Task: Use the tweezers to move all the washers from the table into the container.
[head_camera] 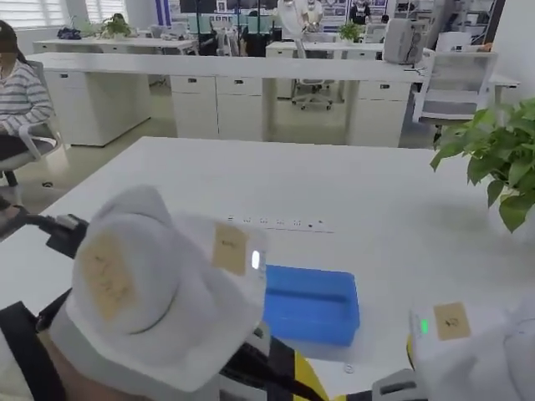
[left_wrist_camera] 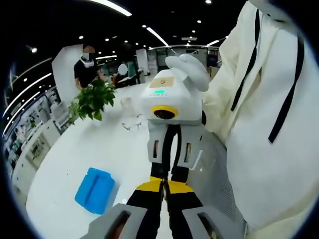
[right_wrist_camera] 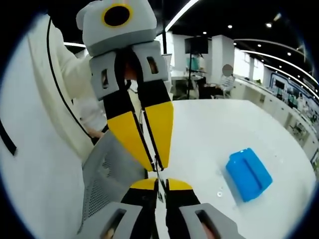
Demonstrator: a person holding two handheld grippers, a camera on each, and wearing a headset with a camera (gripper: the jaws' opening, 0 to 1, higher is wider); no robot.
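As I look down from the headset, both tools sit close in, pointed tip to tip. The left tool (right_wrist_camera: 157, 168) enters from the top of the right gripper view, its yellow fingers touching at the tips. The right tool (right_wrist_camera: 158, 185) rises to meet it with its jaws narrow. A thin dark sliver sits between the right tool's tips; I cannot tell what it is, or whether either tool is pinching it.

Beneath them is a plain white worktop (head_camera: 167, 175). A couple of small washers (right_wrist_camera: 219, 191) lie flat on it, just beside the blue container (head_camera: 311, 305) but apart from its wall. The container is a shallow rectangular tray, open side up, its long axis running left to right across the head view.

Beyond it a row of small ports (head_camera: 272, 223) is set into the surface, and a leafy plant (head_camera: 493, 159) leans in at the right edge. Farther back I see an open office with white cabinet counters (head_camera: 217, 92), a swivel chair (head_camera: 313, 88), and a seated person (head_camera: 21, 96) in a striped top at the far left.
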